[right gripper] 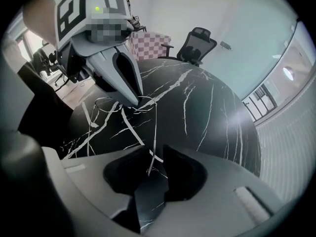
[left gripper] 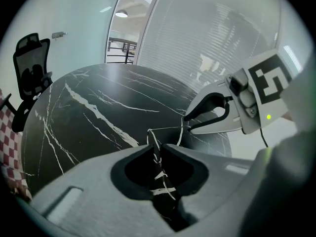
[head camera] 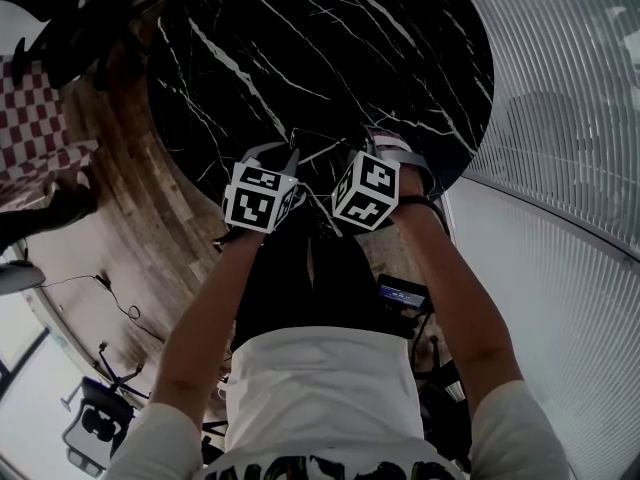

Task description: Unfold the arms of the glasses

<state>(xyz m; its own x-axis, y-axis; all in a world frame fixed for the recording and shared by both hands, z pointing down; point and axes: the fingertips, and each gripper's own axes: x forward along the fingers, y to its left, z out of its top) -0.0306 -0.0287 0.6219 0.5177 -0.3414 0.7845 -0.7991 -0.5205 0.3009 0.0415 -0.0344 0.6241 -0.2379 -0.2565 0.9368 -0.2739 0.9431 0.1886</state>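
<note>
On the black marble table the work sat near the 6 o'clock edge, closest to the person. The glasses were a thin wire pair, hard to follow against the white veins of the stone. In the head view they lay between the two tools. The left gripper was at their 9 o'clock and the right gripper at their 3 o'clock.

The left gripper's jaws stood a narrow way apart. One wire arm of the glasses ran down through that gap, and the pads did not clamp it. The right gripper's jaws stood somewhat wider. The loose end of the other arm hung between them, again without either pad pressing on it (the wire looked clear of both sides). Whether the frame rested on the stone or was lifted just off it could not be told.

Both tools pointed steeply down toward the tabletop, with their marker cubes side by side. An office chair stood past the table's far edge at about 10 o'clock in the left gripper view. A red-and-white checked cloth showed at 9 o'clock in the head view.
</note>
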